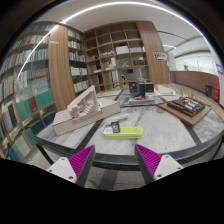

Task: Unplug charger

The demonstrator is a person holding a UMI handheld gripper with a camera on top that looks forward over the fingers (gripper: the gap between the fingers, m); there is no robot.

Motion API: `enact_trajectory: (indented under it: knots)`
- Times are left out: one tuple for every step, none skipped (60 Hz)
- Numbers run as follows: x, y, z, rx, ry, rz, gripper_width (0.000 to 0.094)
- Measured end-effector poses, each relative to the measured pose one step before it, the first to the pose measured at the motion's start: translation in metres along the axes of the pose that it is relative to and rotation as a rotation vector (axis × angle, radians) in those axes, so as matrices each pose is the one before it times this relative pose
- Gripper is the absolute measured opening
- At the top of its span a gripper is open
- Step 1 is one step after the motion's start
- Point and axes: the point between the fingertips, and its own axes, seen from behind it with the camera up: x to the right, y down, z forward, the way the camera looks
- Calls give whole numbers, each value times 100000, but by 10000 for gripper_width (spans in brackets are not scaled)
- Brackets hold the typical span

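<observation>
Gripper view: a round grey table point(150, 130) with a marbled surface is seen ahead of the jaws. The gripper point(115, 163) is held low over the near rim, jaws apart with a wide gap, nothing between them; magenta ribbed pads point(80, 158) are seen on the inner faces of white fingers. A lime-green flat bar, taken as the power strip point(122, 131), lies on the table just beyond the fingers, long axis running left to right. A small white block with a dark mark, taken as the charger point(113, 126), sits on its left part; which way it points cannot be told. A white box-like unit point(80, 108) lies further left on the table. A flat wooden tray point(187, 107) is seen at the far right, contents too small to tell. A dark device point(140, 90) stands at the far side. Tall wooden bookshelves point(110, 50) line the back wall, filled with books and boxes.
</observation>
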Motion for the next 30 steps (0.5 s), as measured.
enact_trajectory:
  knots:
    - [-130, 177, -77, -407, -102, -202, 821]
    - [-15, 95, 248, -545, -135, -298, 820]
    - [256, -30, 843, -631, -44, -417, 821]
    - [118, 86, 557, -740, -86, -542, 821]
    - [109, 82, 643, -620, -130, -676, 821]
    - [75, 23, 648, -344, -80, -700, 819]
    - [-737, 288, -956, -104, 246, -569, 820]
    - [908, -297, 2785, 4, -92, -812, 819]
    - [163, -29, 735, 11, 193, -713, 821]
    - [103, 17, 678, -18, 230, -703, 822]
    - [75, 31, 661, -158, 268, -638, 823]
    - [64, 30, 655, -255, 303, -616, 821]
    - [48, 26, 651, -187, 243, -584, 821]
    - [-317, 38, -11, 41, 468, -583, 820]
    - [212, -93, 916, -344, -107, -280, 821]
    - [27, -78, 712, -57, 190, -175, 820]
    - [13, -106, 746, 83, 236, -149, 816]
    - [-54, -137, 739, 97, 99, -221, 819]
    - [-92, -110, 721, -5, 54, -213, 818]
    - [-67, -120, 758, 17, 99, -160, 819]
    - [-53, -162, 750, 153, 166, -60, 820]
    - [-101, -178, 801, 298, 130, -26, 817]
    - [-310, -95, 639, 362, 436, -64, 819]
    - [60, -110, 729, -260, 171, 31, 817]
    - [-60, -50, 770, -317, 296, -21, 816]
    - [-49, -84, 797, -142, 182, -176, 817]
    - [-17, -128, 771, 72, 235, -304, 816]
    - [84, -128, 752, 27, 699, -314, 816]
    - [183, -100, 760, -97, 1040, -154, 810]
    - [98, -30, 763, -213, 881, -69, 802]
